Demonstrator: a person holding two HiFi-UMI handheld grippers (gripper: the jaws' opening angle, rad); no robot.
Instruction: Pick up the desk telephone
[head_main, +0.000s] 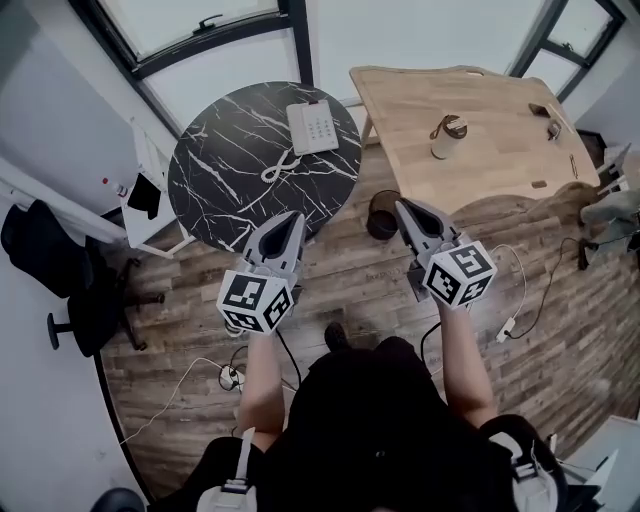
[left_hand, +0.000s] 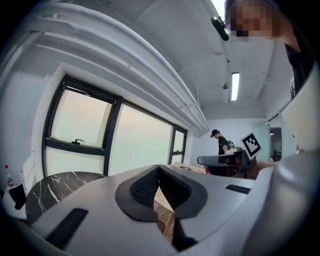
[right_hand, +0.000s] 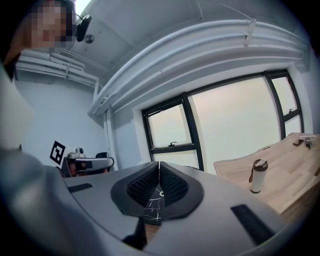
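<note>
A white desk telephone (head_main: 313, 127) lies at the far side of a round black marble table (head_main: 230, 190), its coiled cord (head_main: 279, 167) trailing toward me. My left gripper (head_main: 294, 217) hangs shut and empty over the table's near edge. My right gripper (head_main: 401, 205) is shut and empty too, above the wooden floor right of the table. In the left gripper view the pads (left_hand: 150, 186) meet, with the marble table (left_hand: 55, 187) at lower left. A sliver of marble (right_hand: 154, 204) shows below the closed pads (right_hand: 145, 184) in the right gripper view.
A light wooden table (head_main: 480, 140) at the right carries a white tumbler (head_main: 447, 136) (right_hand: 257, 176). A dark round bin (head_main: 382, 214) stands on the floor between the tables. A black office chair (head_main: 70, 290) sits at the left. Cables (head_main: 520, 300) lie on the floor. A person (left_hand: 221, 142) stands far off.
</note>
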